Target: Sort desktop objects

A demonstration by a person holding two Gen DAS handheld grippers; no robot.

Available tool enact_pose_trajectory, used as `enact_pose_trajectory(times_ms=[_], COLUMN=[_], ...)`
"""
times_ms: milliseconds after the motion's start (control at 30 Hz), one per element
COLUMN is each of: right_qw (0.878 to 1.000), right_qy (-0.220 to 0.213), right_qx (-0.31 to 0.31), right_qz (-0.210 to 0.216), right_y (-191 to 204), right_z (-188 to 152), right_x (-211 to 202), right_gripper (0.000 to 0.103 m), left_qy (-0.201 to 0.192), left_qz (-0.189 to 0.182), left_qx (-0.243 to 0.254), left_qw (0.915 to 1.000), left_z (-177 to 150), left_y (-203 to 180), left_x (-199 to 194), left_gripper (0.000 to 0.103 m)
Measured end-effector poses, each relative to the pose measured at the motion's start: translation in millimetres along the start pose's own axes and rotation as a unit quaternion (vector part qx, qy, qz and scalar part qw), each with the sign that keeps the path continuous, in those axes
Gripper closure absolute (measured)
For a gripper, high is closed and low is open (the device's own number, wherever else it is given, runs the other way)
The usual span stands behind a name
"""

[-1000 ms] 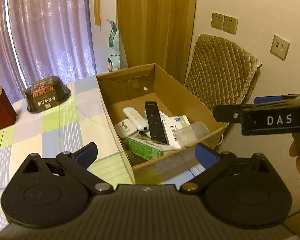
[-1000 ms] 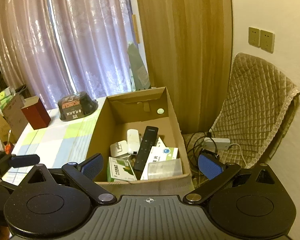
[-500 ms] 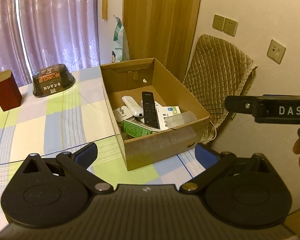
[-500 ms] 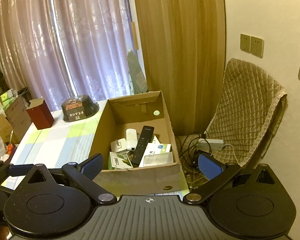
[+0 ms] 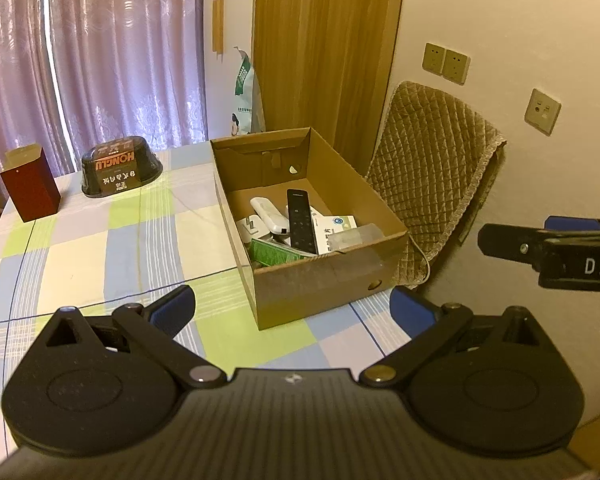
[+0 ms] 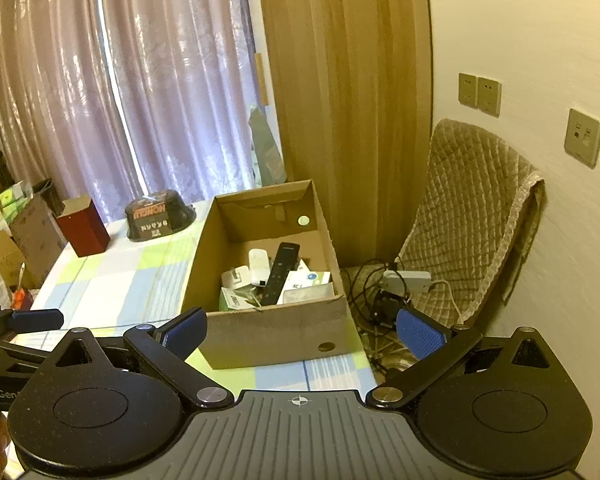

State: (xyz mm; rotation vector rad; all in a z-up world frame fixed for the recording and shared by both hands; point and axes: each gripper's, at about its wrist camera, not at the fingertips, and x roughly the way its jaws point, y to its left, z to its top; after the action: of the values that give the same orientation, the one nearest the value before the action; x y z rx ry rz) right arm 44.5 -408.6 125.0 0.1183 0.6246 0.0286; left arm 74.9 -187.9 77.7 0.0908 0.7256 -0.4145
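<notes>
An open cardboard box (image 5: pixel 324 276) (image 6: pixel 272 336) stands at the table's right edge. Inside lie a black remote (image 5: pixel 301 220) (image 6: pixel 281 273), a white device (image 5: pixel 269 215) (image 6: pixel 258 266), a green packet (image 5: pixel 272 253) (image 6: pixel 236 300) and a white carton (image 5: pixel 336 229) (image 6: pixel 306 282). My left gripper (image 5: pixel 292 312) hangs open in front of the box, well back from it, with nothing between its blue pads. My right gripper (image 6: pixel 300 330) is open too, higher up and to the right of the left one, also empty.
A checked cloth covers the table (image 5: pixel 100 256). A black lidded bowl (image 5: pixel 120 166) and a dark red box (image 5: pixel 30 183) stand at its far left. A quilted chair (image 5: pixel 432 176) is beyond the box, with a power strip and cables (image 6: pixel 396 284) on the floor.
Both grippers have drawn back and up from the box, which now looks smaller and farther off. Both stay open and empty.
</notes>
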Motion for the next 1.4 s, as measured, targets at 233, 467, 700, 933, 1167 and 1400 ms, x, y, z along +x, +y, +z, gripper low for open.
enact_pose_trajectory(times_ms=[233,467,700,933,1167,1400], right_qw=[1.000,1.000,1.000,0.999,0.999,0.999], right_qy=[0.002,0.015,0.022,0.027,0.031,0.039], right_qx=[-0.017,-0.018,-0.017,-0.017,-0.019,-0.026], right_qz=[0.003,0.010,0.009,0.005,0.003,0.010], right_y=[11.7,19.4,21.3,22.4,23.8,28.7], right_z=[-6.6,-18.3,-27.3,-34.4,-41.3,-47.6], right_x=[-14.8,-22.1,-28.2,-34.1,-39.0,-37.2], right_gripper=[0.000,0.000,0.000,0.000,0.000,0.000], left_qy=[-0.001,0.007,0.017,0.029,0.034,0.036], left_qz=[-0.001,-0.005,-0.003,0.001,0.006,0.015], left_qx=[-0.003,-0.014,-0.016,-0.015,-0.018,-0.017], left_qw=[1.0000,0.9999,0.9997,0.9995,0.9992,0.9991], left_z=[-7.3,-16.9,-29.5,-41.5,-47.2,-50.2], left_y=[-0.6,2.8,5.3,6.1,9.2,13.4], left_x=[-17.6,-28.7,-35.6,-41.4,-47.8,-52.3], left_gripper=[0.001,0.001,0.001,0.001,0.001,0.001])
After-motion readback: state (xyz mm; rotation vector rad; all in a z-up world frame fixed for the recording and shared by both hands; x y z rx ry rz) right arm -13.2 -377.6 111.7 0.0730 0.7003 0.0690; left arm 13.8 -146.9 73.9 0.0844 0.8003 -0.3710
